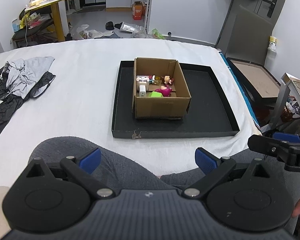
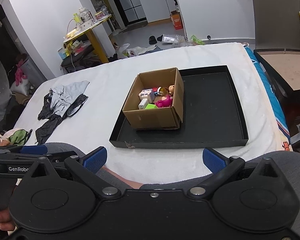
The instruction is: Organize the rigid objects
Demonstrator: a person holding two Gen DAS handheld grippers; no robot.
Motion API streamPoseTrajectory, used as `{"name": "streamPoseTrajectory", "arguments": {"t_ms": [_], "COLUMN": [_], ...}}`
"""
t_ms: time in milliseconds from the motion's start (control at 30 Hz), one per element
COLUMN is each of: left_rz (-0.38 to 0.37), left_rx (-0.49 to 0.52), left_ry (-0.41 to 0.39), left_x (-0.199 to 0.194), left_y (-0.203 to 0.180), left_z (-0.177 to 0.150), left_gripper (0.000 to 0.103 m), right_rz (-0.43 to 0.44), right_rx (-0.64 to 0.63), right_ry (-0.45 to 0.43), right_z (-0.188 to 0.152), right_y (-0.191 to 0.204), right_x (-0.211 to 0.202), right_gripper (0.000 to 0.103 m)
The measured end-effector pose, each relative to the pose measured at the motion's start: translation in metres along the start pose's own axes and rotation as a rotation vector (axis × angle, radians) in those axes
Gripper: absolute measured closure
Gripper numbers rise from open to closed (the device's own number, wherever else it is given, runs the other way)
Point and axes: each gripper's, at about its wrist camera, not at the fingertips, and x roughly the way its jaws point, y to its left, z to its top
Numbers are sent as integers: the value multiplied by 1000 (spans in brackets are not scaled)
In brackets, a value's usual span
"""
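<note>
Toys sit in the cardboard box (image 1: 160, 92) at the far-left part of the black tray (image 1: 210, 120), which lies on the bed (image 1: 80, 90) toward its right edge: pink figure (image 1: 165, 91), green block (image 1: 155, 94), white charger-like block (image 1: 143, 90), small doll (image 1: 167, 79), white-purple cube toy (image 1: 143, 79). Tray floor around the box is bare. Left gripper (image 1: 148, 160) and right gripper (image 2: 154, 159) hang near the bed's near edge above the person's lap, well apart from the box; both sets of fingers spread wide, holding nothing. Judgement: either all sorted already or next step is a pick from the box. If picking, come in from above, avoid the box walls, take an outer item like the green block first, close fingers across its flat faces. Risk: nudging the light box across the tray. Clothes (image 1: 24, 80) at the bed's left side are not part of this.
</note>
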Motion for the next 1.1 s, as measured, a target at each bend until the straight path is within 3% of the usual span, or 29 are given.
{"name": "streamPoseTrajectory", "arguments": {"t_ms": [1100], "left_rz": [5], "left_rx": [-11], "left_ry": [6], "left_x": [-2], "left_y": [7], "left_z": [-2], "left_gripper": [3], "right_rz": [-9], "right_rx": [19], "right_ry": [15], "right_z": [-2], "right_y": [1], "right_x": [2], "right_gripper": [0]}}
